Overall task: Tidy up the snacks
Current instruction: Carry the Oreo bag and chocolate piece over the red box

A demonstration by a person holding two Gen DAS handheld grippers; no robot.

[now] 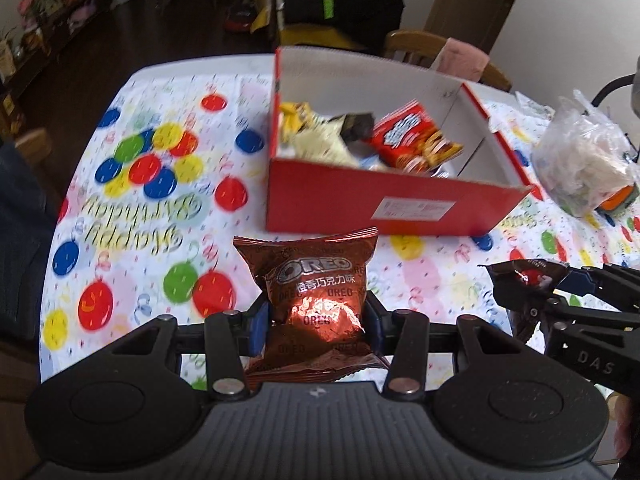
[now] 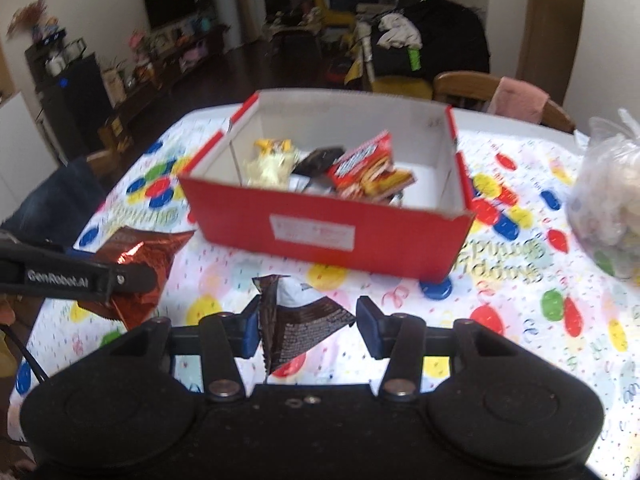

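My left gripper (image 1: 316, 324) is shut on a copper-brown Oreo packet (image 1: 316, 292), held above the table in front of the red box (image 1: 384, 204). The packet also shows in the right wrist view (image 2: 140, 268). My right gripper (image 2: 306, 326) has its jaws apart; a dark brown snack packet (image 2: 300, 320) sits between them against the left finger, and I cannot tell if it is clamped. That packet shows at right in the left wrist view (image 1: 524, 280). The box (image 2: 332, 232) holds several snack packets, among them a red one (image 2: 368, 172).
The table wears a birthday cloth with balloons (image 1: 152, 168). A clear plastic bag of items (image 2: 608, 208) lies at the right, also in the left wrist view (image 1: 580, 160). Wooden chairs (image 2: 468, 88) stand behind the table.
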